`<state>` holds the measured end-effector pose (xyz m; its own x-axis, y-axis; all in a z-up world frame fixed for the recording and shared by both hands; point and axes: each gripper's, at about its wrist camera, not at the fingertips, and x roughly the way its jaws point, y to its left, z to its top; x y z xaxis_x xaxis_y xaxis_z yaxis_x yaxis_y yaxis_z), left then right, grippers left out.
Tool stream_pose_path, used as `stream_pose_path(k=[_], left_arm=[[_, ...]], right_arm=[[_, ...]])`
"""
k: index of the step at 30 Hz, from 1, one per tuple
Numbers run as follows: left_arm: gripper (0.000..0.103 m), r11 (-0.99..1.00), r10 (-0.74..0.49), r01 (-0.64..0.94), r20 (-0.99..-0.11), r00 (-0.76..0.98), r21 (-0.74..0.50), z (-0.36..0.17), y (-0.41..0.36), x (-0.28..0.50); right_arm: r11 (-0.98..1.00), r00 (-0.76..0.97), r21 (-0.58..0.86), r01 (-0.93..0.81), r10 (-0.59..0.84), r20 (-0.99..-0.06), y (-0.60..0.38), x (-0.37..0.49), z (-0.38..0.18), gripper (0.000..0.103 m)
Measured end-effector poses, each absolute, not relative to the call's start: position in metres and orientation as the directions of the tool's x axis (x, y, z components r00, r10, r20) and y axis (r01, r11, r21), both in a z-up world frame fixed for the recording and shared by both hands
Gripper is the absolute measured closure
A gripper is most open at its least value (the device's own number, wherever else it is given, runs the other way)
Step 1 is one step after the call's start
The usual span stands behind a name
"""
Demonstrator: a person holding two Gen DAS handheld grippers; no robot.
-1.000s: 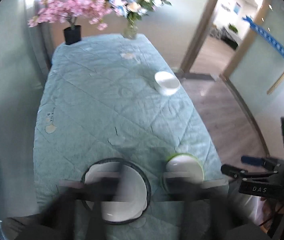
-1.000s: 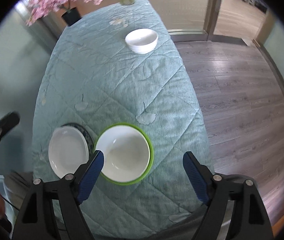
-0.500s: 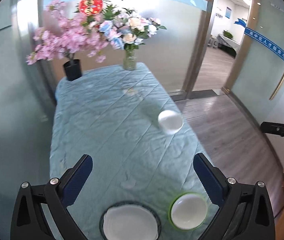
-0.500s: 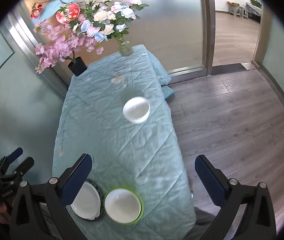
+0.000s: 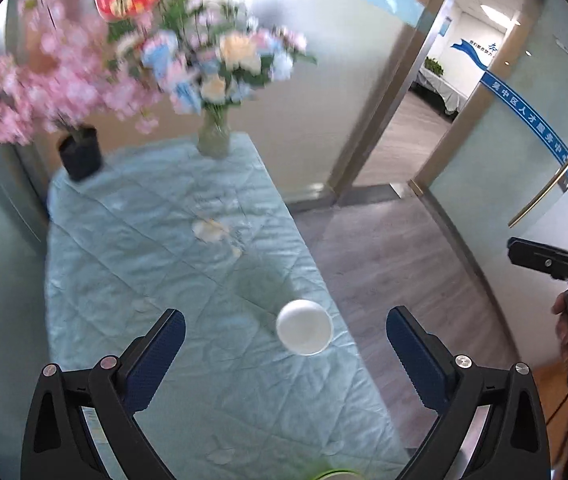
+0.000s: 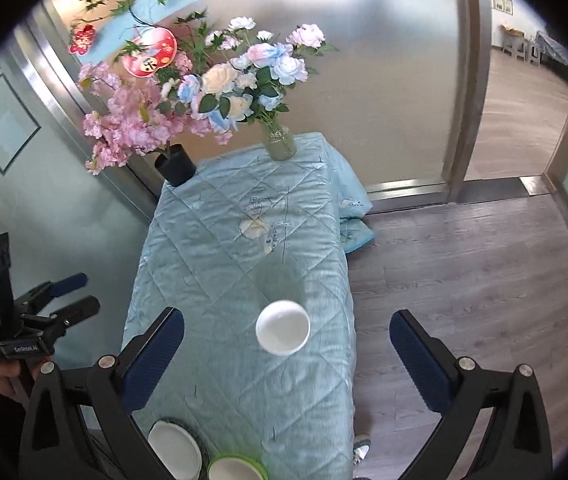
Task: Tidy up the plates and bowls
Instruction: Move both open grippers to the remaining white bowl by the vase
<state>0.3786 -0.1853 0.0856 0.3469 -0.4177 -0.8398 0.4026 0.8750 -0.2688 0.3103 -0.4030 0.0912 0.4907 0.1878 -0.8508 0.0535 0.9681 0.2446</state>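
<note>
A small white bowl (image 5: 304, 332) (image 6: 283, 332) sits alone near the right edge of the table, which is covered by a light blue quilted cloth (image 5: 156, 264) (image 6: 212, 264). At the near end, a white dish on a dark-rimmed plate (image 6: 174, 456) lies beside a green-rimmed plate holding a white bowl (image 6: 234, 469); only the green rim (image 5: 338, 474) shows in the left wrist view. My left gripper (image 5: 284, 344) is open and empty, high above the table. My right gripper (image 6: 286, 344) is open and empty too. The left gripper (image 6: 70, 294) also shows at the left, in a hand.
A glass vase of pale flowers (image 6: 278, 142) and a black pot of pink blossoms (image 6: 174, 168) stand at the table's far end. A frosted wall runs along the left, wooden floor (image 6: 464, 280) and a doorway lie to the right.
Both grippers have risen and pulled back from the plates at the near end. The left jaws, blurred over the dark-rimmed plate a second ago, now stand wide open. The right jaws widened.
</note>
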Motion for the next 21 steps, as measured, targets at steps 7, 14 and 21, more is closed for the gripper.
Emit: stream_pose_path(k=[7,14,21], left_arm=[[0.003,0.892,-0.381,0.343,-0.897,0.224,-0.293,-0.007,-0.21,0.42],[0.004,0.887,-0.356,0.36,-0.924,0.139,-0.288,-0.086,-0.227,0.426],[0.018,0.875,-0.362,0.342,-0.932,-0.012,-0.344,-0.172,-0.241,0.432]], right_arm=[[0.979,0.393,0.186,0.084,0.139,-0.909,-0.406,0.351,0.014,0.001],[0.973,0.295,0.204,0.112,0.163,-0.941,-0.405,0.375,-0.059,0.001],[0.978,0.185,0.178,0.107,0.156,-0.97,-0.384,0.376,-0.137,0.001]])
